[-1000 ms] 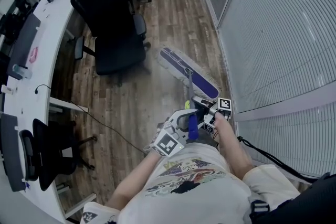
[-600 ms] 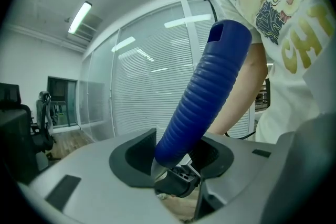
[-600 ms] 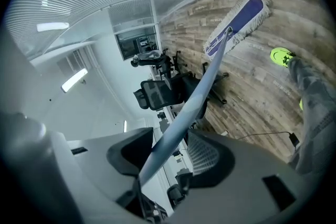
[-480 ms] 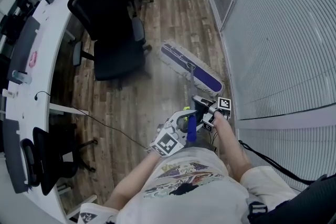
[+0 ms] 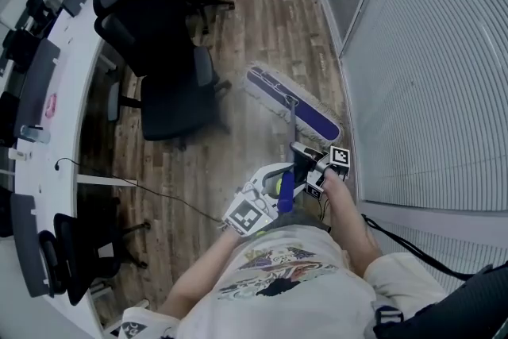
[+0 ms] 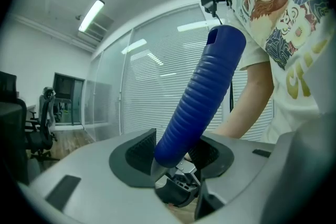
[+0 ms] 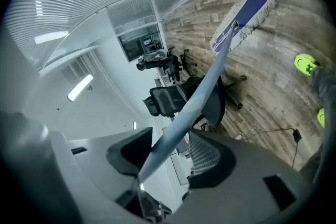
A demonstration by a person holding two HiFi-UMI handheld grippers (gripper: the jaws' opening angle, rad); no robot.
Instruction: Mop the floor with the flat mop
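The flat mop's purple head [image 5: 292,103] with its white fringe lies on the wood floor beside the glass wall. Its silver pole [image 5: 294,140] slopes back toward me. My left gripper [image 5: 268,188] is shut on the blue ribbed grip [image 5: 284,193] at the pole's top end; in the left gripper view that grip [image 6: 202,94] rises from between the jaws of the left gripper [image 6: 176,157]. My right gripper [image 5: 312,164] is shut on the pole lower down. In the right gripper view the pole [image 7: 189,105] runs out from the right gripper [image 7: 168,157] to the mop head [image 7: 244,10].
Black office chairs [image 5: 163,59] stand left of the mop, along a long curved white desk [image 5: 59,75]. A blinds-covered glass wall [image 5: 429,59] runs close on the right. A thin cable [image 5: 159,194] trails across the floor at the left. A green shoe [image 7: 305,64] shows near the pole.
The mop head has slid forward along the glass wall, and both grippers have travelled with it. The chairs now sit lower and nearer in the head view. Both grips are unchanged.
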